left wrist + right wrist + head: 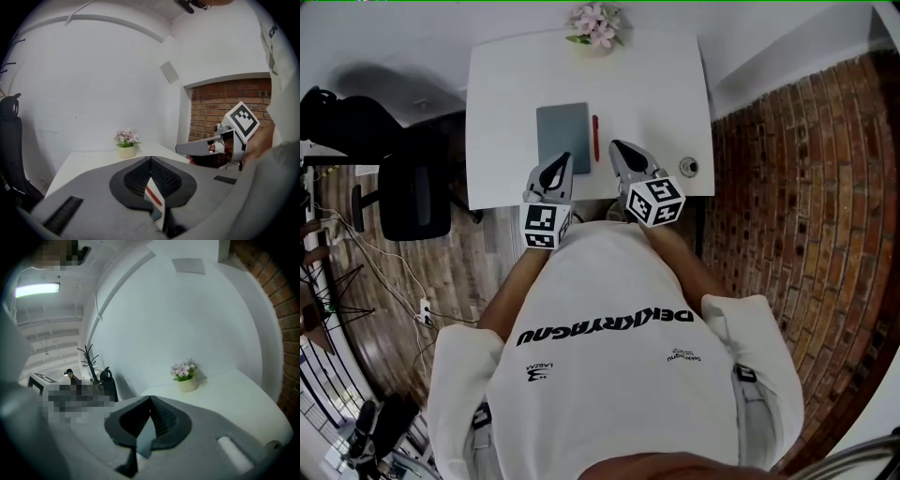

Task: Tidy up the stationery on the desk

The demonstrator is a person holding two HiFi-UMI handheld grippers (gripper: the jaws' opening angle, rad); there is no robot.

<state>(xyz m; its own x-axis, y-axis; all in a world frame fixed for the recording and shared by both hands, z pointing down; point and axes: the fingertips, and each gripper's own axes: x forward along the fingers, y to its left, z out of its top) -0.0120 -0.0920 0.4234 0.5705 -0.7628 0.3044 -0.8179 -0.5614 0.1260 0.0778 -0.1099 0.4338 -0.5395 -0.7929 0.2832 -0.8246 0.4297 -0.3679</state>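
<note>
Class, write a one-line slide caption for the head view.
Overhead: left gripper and right gripper, both shut and empty, poised over a white desk near a grey notebook and red pen.

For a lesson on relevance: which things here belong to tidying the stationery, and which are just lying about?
Job: grey notebook; red pen; perhaps the small round object, too small to identify.
Lying about: potted flowers; black office chair beside the desk.

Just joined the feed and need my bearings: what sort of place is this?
Probably a small office or study corner: a white desk carries a grey notebook and a red pen, a black office chair stands beside it, and a brick wall runs along one side.
</note>
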